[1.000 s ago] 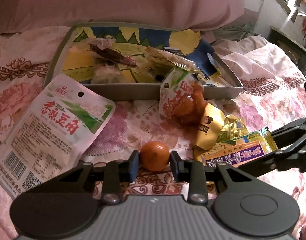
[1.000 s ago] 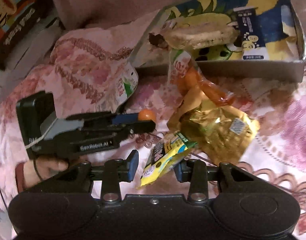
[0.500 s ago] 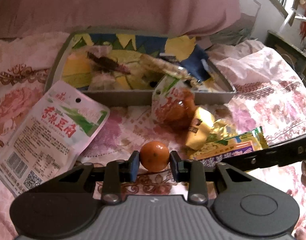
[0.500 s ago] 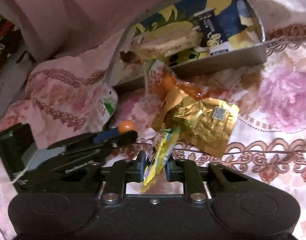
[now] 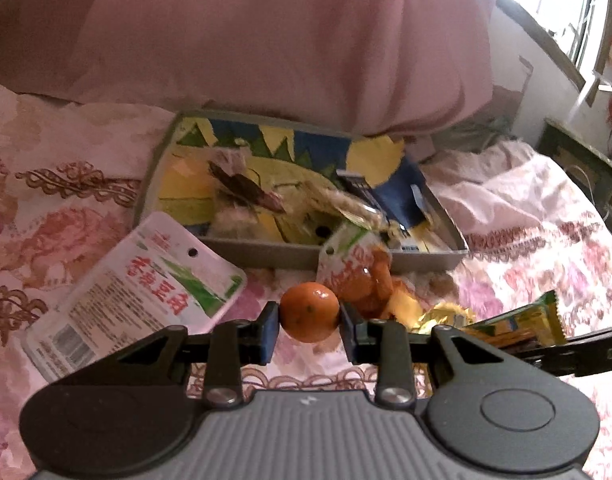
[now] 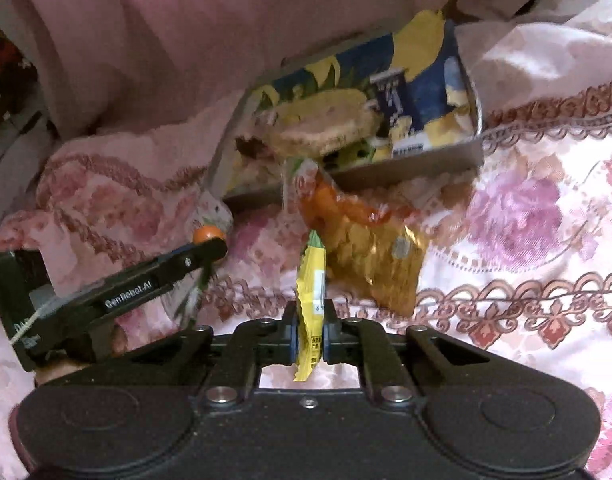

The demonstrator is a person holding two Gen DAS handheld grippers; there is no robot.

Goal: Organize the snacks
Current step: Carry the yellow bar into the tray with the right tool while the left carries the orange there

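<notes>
My left gripper (image 5: 309, 322) is shut on a small orange tangerine (image 5: 309, 312), lifted above the flowered bedspread. My right gripper (image 6: 309, 334) is shut on a thin yellow snack packet (image 6: 312, 304), which stands on edge between the pads; the same packet (image 5: 518, 322) shows at the right of the left wrist view. Beyond both lies a grey tray (image 5: 266, 254) with a colourful lining, holding several snacks. An orange snack bag (image 5: 356, 276) leans on its front wall, with a gold foil packet (image 6: 382, 268) beside it. A white and green pouch (image 5: 138, 288) lies left of the tray.
A big pink pillow (image 5: 286, 40) lies behind the tray. Rumpled pink bedding (image 5: 518, 200) rises to the right, with a window (image 5: 554, 4) and a dark cabinet (image 5: 582, 168) past it. A hand (image 6: 54, 368) holds the left gripper's handle.
The right gripper's jaws closed on the yellow packet and lifted it off the bedspread. Both grippers rose, the left one keeping the tangerine, and the tray now sits farther off.
</notes>
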